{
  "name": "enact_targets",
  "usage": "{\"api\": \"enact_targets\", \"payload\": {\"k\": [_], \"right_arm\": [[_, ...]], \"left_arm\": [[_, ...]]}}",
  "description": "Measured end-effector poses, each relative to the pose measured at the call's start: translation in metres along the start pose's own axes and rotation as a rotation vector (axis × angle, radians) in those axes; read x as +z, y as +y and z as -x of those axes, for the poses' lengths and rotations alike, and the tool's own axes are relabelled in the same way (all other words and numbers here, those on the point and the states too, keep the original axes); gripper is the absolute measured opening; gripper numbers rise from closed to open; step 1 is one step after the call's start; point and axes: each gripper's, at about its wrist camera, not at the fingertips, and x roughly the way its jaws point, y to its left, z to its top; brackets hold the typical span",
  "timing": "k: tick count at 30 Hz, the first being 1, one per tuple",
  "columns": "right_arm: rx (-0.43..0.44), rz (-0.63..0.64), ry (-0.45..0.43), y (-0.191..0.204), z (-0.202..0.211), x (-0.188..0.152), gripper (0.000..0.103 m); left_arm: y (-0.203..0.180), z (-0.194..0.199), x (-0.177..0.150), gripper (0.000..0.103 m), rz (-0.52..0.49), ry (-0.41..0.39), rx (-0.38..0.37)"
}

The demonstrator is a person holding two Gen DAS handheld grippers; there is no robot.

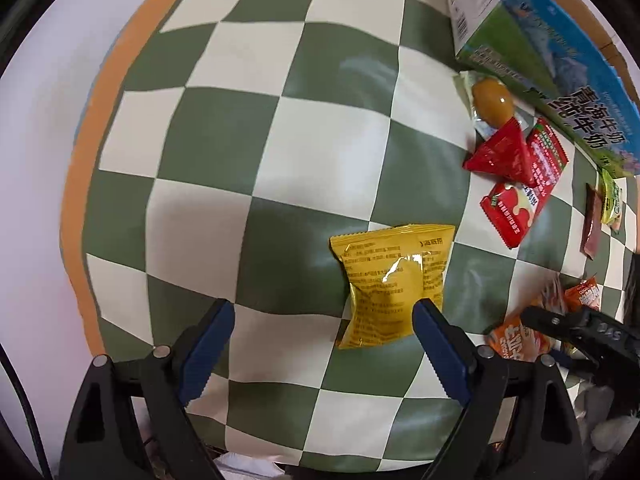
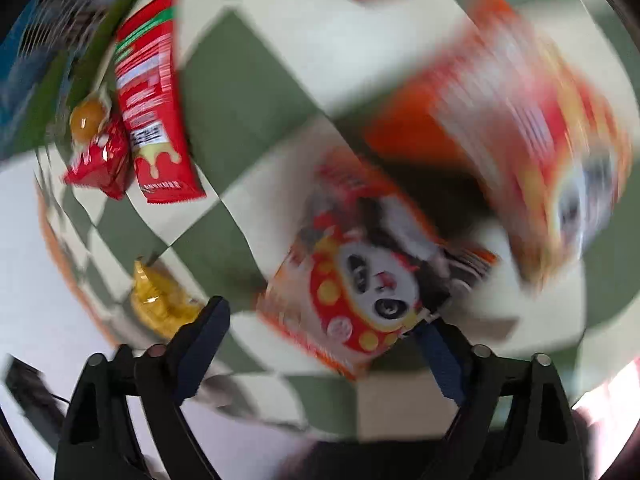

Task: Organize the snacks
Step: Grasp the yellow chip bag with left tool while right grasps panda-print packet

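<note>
A yellow snack packet [image 1: 394,280] lies on the green-and-white checked cloth [image 1: 248,128]. My left gripper [image 1: 324,312] is open above the cloth, its right finger [image 1: 436,344] at the packet's lower right corner, nothing held. My right gripper [image 2: 320,320] is open over an orange panda packet [image 2: 360,280], which lies between its fingers. That view is motion-blurred. The yellow packet also shows in the right wrist view [image 2: 160,300]. A second orange packet [image 2: 520,120] lies blurred to the right.
A milk carton [image 1: 528,40] lies at the upper right. Beside it are a wrapped egg-like snack [image 1: 492,102], a red triangular packet [image 1: 502,156], a red bar packet [image 1: 524,200] and small green and brown packets [image 1: 600,212]. The cloth's orange edge [image 1: 80,184] runs along the left.
</note>
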Motion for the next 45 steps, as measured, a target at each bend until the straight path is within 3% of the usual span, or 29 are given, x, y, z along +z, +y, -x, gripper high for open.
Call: {"api": "enact_targets", "payload": {"k": [2,5,8,10,16,18,21,24,28,32,40,45], "right_arm": [[-0.107,0.2,-0.035,0.031,0.001,0.007,0.068],[-0.265,0.522,-0.088,0.074,0.001,0.004,0.067],[-0.374,0.642,-0.136,0.093,0.005,-0.009,0.07],[-0.331,0.606,-0.15,0.094,0.012,-0.014,0.086],[-0.22,0.444,-0.121,0.074,0.011,-0.013,0.087],[-0.215,0.432,-0.113,0.065,0.006,-0.01,0.087],[-0.221,0.439,-0.118,0.06,0.003,-0.007,0.087],[-0.204,0.422,-0.112,0.053,-0.002,-0.005,0.083],[-0.169,0.38,-0.114,0.021,0.008,-0.001,0.066],[-0.101,0.318,-0.068,0.002,0.012,0.002,0.066],[-0.138,0.308,-0.074,-0.003,0.0,0.014,0.067],[-0.158,0.311,-0.098,-0.001,-0.004,0.011,0.064]], "left_arm": [[-0.003,-0.007,0.001,0.091,0.002,0.018,-0.02],[-0.01,-0.018,0.002,0.091,0.002,0.046,-0.059],[-0.019,-0.032,0.004,0.091,-0.006,0.068,-0.072],[-0.027,-0.041,0.005,0.091,-0.008,0.084,-0.09],[-0.042,-0.069,0.005,0.088,-0.01,0.11,-0.098],[-0.042,-0.07,0.003,0.069,-0.015,0.086,-0.085],[-0.039,-0.071,-0.002,0.06,-0.016,0.066,-0.085],[-0.034,-0.069,-0.004,0.059,-0.013,0.058,-0.087],[-0.037,-0.071,-0.009,0.062,-0.02,0.058,-0.072],[-0.042,-0.082,-0.002,0.062,-0.034,0.076,-0.061],[-0.049,-0.082,-0.005,0.061,-0.035,0.064,-0.044],[-0.056,-0.073,-0.009,0.056,-0.042,0.036,-0.033]]}}
